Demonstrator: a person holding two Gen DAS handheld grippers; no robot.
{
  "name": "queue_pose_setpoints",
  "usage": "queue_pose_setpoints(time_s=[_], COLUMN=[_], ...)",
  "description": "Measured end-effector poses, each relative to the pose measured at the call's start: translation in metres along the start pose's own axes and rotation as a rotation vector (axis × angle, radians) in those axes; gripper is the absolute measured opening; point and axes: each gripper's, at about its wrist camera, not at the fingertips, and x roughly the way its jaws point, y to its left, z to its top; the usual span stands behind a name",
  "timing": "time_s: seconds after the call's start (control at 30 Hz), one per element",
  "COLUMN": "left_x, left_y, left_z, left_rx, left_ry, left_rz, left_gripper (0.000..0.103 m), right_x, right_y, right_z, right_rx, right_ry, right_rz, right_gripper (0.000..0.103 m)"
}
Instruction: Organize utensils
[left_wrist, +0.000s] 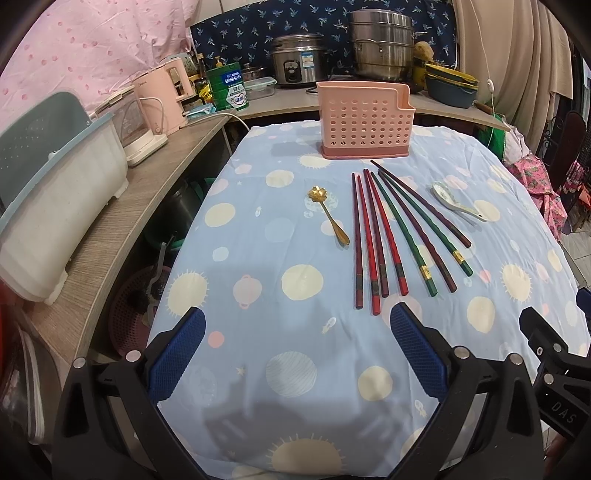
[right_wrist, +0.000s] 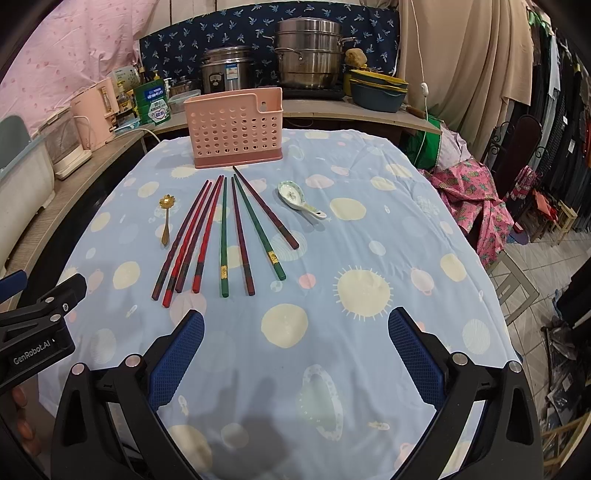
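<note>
Chopsticks (left_wrist: 402, 229), spoons and a holder laid out on a planet-print tablecloth (left_wrist: 295, 325).
Lacquered red, maroon and green sticks fan between a gold flower-bowled teaspoon (left_wrist: 328, 214) and a glazed ceramic soup spoon (left_wrist: 456, 202), before the perforated pink plastic utensil holder (left_wrist: 365, 120). Left gripper (left_wrist: 297, 354) and right gripper (right_wrist: 295, 354) hover wide open, textured blue pads (right_wrist: 177, 362) empty.

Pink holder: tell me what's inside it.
Through the pink holder's holes nothing shows, and no utensil sticks above its rim. Its floor and notched corner section stay hidden.
</note>
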Motion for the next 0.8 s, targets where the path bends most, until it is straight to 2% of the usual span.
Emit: queue_pose_setpoints(time_s=[0.8], left_x=[0.0006], left_y=[-0.0018], left_z=[-0.0009], left_rx=[-0.005], left_ry=[0.007], left_rz=[-0.003], left_gripper=[0.095], right_x=[0.0005], right_y=[-0.0008], right_z=[-0.0022], right_rx=[0.003], right_ry=[0.004], right_rz=[-0.002], right_gripper=[0.096])
